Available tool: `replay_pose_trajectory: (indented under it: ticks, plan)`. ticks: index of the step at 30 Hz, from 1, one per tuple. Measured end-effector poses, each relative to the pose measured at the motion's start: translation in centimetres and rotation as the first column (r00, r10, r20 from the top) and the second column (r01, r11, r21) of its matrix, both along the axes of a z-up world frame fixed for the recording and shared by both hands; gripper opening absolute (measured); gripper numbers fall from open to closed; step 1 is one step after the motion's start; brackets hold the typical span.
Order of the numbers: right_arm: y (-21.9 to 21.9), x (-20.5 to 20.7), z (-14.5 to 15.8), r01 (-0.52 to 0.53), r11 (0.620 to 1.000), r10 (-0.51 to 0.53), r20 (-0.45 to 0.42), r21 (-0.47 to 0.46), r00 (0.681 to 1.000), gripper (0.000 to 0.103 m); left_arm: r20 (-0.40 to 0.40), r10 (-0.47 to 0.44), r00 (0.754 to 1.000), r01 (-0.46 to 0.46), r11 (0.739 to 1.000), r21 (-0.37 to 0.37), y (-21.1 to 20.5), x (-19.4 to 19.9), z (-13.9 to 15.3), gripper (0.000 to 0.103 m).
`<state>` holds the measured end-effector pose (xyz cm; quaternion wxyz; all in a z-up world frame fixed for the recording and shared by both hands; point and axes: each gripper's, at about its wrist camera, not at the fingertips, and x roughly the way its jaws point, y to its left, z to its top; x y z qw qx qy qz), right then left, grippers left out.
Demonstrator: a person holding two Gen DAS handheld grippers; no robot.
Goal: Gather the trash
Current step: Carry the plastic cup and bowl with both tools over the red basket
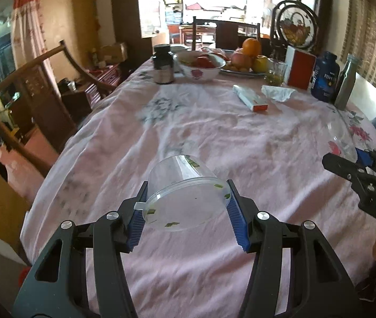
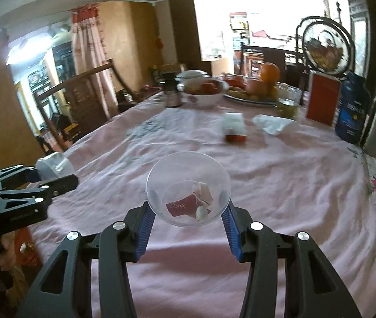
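The left hand-held gripper (image 1: pixel 186 206) stands about half open, its blue ribbed pads pressed on either side of a clear plastic tub (image 1: pixel 185 193). The tub lies tilted on its side above the counter (image 1: pixel 214 137), with its lid toward the camera and green flecks stuck inside.

The right hand-held gripper (image 2: pixel 188 212) is likewise about half open and clamps a clear plastic bowl (image 2: pixel 188 188) between its pads. A dark red scrap and pale peelings lie in the bowl. In the left wrist view the right hand-held gripper shows at the right edge, and the white letters "DAS" can be read on its black body.

A pink flowered cloth covers the counter. Toward the far side lie a crumpled white tissue (image 1: pixel 278 92) and a white carton with an orange end (image 1: pixel 250 98), close together; the print on the carton is too small to read. Behind them stands a blue bottle (image 1: pixel 324 76) marked "FISH", which reads "FISH OIL" in the right wrist view. Just beside it are a grey metal bottle (image 1: pixel 347 82) and a red and white box (image 1: pixel 300 70).
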<state>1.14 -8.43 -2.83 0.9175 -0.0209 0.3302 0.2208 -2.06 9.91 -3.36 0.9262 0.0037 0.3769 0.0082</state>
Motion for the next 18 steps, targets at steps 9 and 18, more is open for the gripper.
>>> replay_pose_trajectory:
  ticks: [9,18]
  plan:
    - [6.0,-4.6,0.1,-0.115,0.993,0.115,0.012,-0.03,0.993,0.048,0.02,0.072,0.997,-0.071,0.996,-0.054,4.1,-5.1,-0.6,0.055]
    - [12.9,-7.9,0.4,-0.277,0.96,0.278,0.015,-0.049,0.961,0.048,0.047,0.225,0.973,-0.22,0.971,-0.09,11.1,-10.9,-0.9,0.055]
